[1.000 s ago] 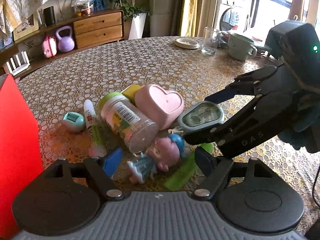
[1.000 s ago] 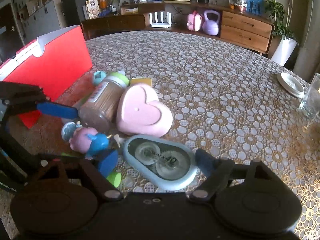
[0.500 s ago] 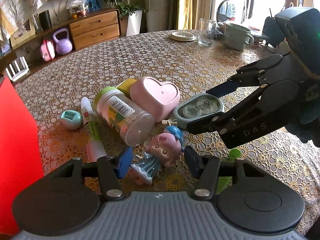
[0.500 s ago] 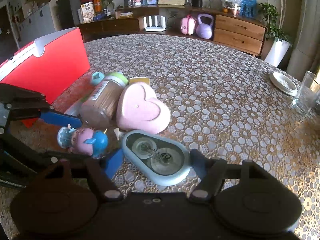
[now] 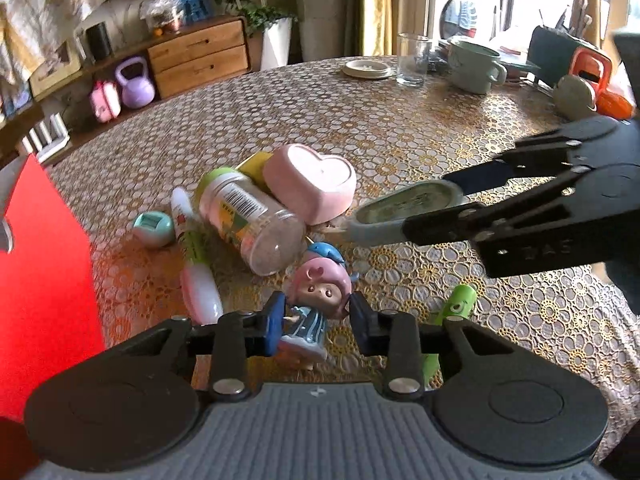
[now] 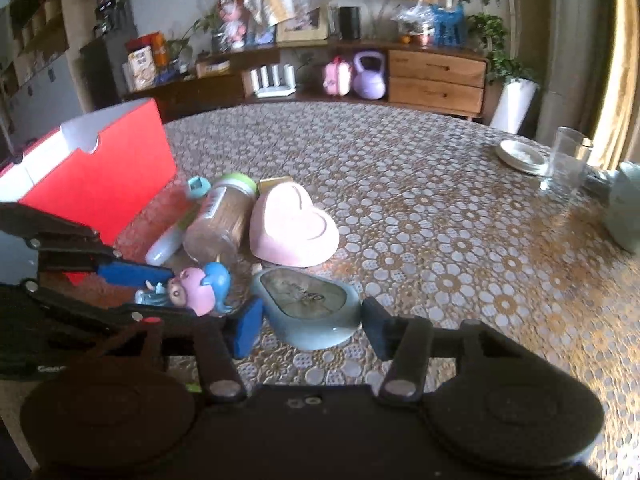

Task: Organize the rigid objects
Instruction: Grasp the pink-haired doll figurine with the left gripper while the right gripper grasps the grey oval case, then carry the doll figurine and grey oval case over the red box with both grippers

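The left gripper [image 5: 318,320] is seen low over the table [image 5: 420,128], its jaws narrowed about a small doll [image 5: 320,300] with a pink head and blue cap; both blue pads are set against the doll's sides, so the doll is gripped. These jaws have just been closing, with the doll between them. The doll is stood roughly upright at the near edge of the pile, just in front of a clear jar [image 5: 248,216] lying on its side. The right gripper [image 6: 310,326] is closed partway on a pale blue tape dispenser [image 6: 308,312], which is held between its two blue pads and appears tilted, with its far end raised off the cloth; its jaws too have just been closing, with the dispenser between them. In the left wrist view the dispenser [image 5: 404,208] is seen clamped at the tips of the right gripper's fingers [image 5: 452,224], just to the right of a pink heart box [image 5: 312,184]. The heart box is touched by the jar on its left. A white tube [image 5: 194,264] and a small teal gadget [image 5: 152,228] lie beside the jar, and a green marker [image 5: 456,304] lies near the left gripper's right pad. A red box [image 5: 40,280] is stood at the left of the pile.
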Motion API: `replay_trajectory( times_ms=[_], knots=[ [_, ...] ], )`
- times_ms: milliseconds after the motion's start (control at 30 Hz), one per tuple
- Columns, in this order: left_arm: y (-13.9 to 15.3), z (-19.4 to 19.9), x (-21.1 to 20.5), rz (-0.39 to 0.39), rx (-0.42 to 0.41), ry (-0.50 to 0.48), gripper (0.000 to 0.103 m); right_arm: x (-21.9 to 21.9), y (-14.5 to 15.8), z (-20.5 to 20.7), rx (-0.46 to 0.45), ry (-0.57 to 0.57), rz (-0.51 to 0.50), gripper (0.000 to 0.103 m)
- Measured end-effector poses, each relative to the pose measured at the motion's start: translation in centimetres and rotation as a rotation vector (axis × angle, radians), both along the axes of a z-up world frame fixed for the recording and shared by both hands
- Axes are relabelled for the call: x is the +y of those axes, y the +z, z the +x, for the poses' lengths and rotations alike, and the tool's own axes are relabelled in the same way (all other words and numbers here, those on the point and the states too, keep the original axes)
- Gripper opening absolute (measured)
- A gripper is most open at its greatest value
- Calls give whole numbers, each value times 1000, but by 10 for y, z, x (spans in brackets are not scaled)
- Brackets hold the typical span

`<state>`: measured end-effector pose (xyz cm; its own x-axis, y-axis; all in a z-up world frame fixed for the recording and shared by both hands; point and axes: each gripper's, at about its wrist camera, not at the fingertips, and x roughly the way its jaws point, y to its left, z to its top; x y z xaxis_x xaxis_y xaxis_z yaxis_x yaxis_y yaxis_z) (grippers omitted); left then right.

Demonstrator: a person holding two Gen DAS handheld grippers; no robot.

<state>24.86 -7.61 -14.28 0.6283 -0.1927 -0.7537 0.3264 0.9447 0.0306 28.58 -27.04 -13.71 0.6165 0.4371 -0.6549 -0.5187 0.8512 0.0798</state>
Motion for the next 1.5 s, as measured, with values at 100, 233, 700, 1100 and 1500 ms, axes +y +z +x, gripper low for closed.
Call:
replay_trajectory(
  times_ms=[100,233,700,1100,1500],
  knots=[
    [4,-6,6,-25,8,10,28,-4,8,-11,-13,-17,15,53],
    [12,-13,10,-34,3,20,19,-4,16,-20,-33,-24,13,53],
    [23,-21,22,-76,10,28,18,-5,27,-38,-54,-48,32,53],
    [8,-9,17,-95,35,32,70,-10,21,-36,-35,-60,60,53],
    [-8,2,5,-26,42,37,41,-10,18,-36,-24,-72,75,53]
  ],
)
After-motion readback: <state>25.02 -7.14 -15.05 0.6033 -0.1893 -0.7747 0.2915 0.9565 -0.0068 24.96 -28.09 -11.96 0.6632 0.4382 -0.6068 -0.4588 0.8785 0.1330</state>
